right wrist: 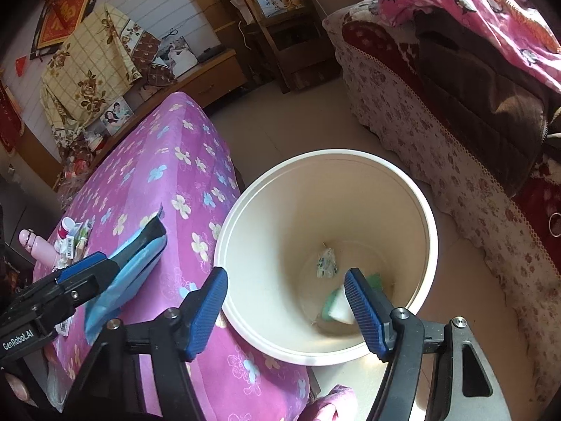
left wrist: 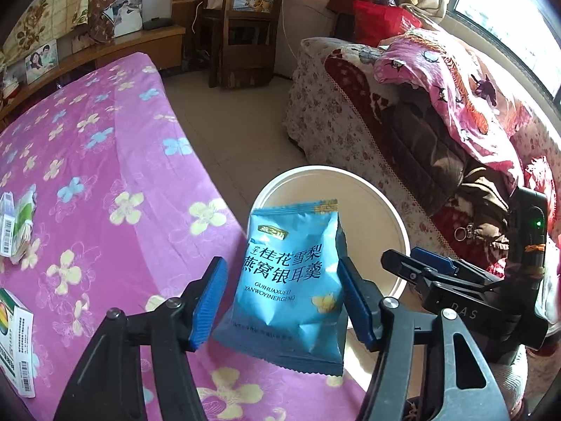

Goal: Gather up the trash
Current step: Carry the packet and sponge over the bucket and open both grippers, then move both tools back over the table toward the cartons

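My left gripper (left wrist: 280, 301) is shut on a light blue snack packet (left wrist: 291, 280) with dark Chinese lettering and holds it up at the edge of the bed, beside a white round bin (left wrist: 385, 196). The same packet (right wrist: 129, 273) and the left gripper (right wrist: 84, 273) show at the left of the right wrist view. My right gripper (right wrist: 285, 310) is open and empty, right above the bin's rim (right wrist: 224, 238). Inside the bin lie a crumpled white-green wrapper (right wrist: 326, 263) and a green-white piece (right wrist: 338, 307).
A bed with a pink flowered cover (left wrist: 105, 161) lies to the left, with small boxes (left wrist: 15, 343) and packets (left wrist: 19, 228) on it. A sofa with blankets (left wrist: 438, 112) stands to the right. A wooden shelf (left wrist: 242, 24) stands at the back. A pink bottle (right wrist: 36, 247) is at the bed's far end.
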{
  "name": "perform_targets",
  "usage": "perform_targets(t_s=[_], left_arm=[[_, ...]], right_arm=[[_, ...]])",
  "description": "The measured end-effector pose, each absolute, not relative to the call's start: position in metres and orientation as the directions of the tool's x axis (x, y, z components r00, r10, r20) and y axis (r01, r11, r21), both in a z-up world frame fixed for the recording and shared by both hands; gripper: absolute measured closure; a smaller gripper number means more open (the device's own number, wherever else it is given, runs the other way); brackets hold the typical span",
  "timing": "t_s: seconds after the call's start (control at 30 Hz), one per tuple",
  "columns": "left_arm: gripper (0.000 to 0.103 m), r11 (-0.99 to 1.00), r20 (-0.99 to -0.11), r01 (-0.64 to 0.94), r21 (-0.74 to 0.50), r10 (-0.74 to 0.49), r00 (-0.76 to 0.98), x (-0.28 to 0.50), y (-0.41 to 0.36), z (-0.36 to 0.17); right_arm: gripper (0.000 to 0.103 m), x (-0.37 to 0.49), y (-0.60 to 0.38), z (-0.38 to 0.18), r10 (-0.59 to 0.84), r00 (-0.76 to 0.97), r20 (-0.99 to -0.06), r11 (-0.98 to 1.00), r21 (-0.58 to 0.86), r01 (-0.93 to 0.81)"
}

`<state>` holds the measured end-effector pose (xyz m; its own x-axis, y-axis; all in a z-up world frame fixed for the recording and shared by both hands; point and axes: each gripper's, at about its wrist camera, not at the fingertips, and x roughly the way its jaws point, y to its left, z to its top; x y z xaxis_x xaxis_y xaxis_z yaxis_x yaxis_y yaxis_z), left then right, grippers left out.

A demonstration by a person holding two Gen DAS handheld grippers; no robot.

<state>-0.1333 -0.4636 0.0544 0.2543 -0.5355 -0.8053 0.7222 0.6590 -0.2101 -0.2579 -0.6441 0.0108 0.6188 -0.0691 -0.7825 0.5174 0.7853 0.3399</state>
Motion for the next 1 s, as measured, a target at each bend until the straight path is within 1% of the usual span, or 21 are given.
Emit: perform_targets(t_s=[0.13,0.27,0.4,0.53,0.83,1.0], left_arm=[[0.038,0.669,-0.811,0.714,-0.206,-0.526,0.258,-0.131,-0.456,0.051],[0.038,0.648,-0.798,0.711,-0.271,-0.564,0.21,-0.128,-0.453,0.053],[0.038,0.632,-0.779,0.721,-0.286,-0.591,0.209,-0.132,-0.46,0.061],[0.038,0.623,-0.777,0.726,-0.291,-0.597,0.201,-0.136,-0.46,0.066],[0.038,0.65,-0.786,0.731,-0.207,-0.556,0.272,-0.14,-0.438,0.07],[0.038,0.68,-0.787,0.706,-0.198,-0.54,0.299,-0.139,-0.424,0.066]], right_arm=[[0.03,-0.258,-0.639,0.006,-0.054,0.617,-0.785,0.784,0.35,0.513],[0.03,-0.259,-0.635,0.007,-0.05,0.621,-0.783,0.776,0.361,0.518],[0.03,-0.265,-0.638,0.015,-0.07,0.63,-0.774,0.771,0.358,0.526],[0.03,-0.274,-0.641,0.023,-0.085,0.636,-0.767,0.772,0.352,0.528],[0.03,-0.274,-0.638,0.016,-0.058,0.639,-0.767,0.768,0.375,0.52],[0.03,-0.27,-0.621,0.02,-0.052,0.639,-0.767,0.793,0.358,0.493]])
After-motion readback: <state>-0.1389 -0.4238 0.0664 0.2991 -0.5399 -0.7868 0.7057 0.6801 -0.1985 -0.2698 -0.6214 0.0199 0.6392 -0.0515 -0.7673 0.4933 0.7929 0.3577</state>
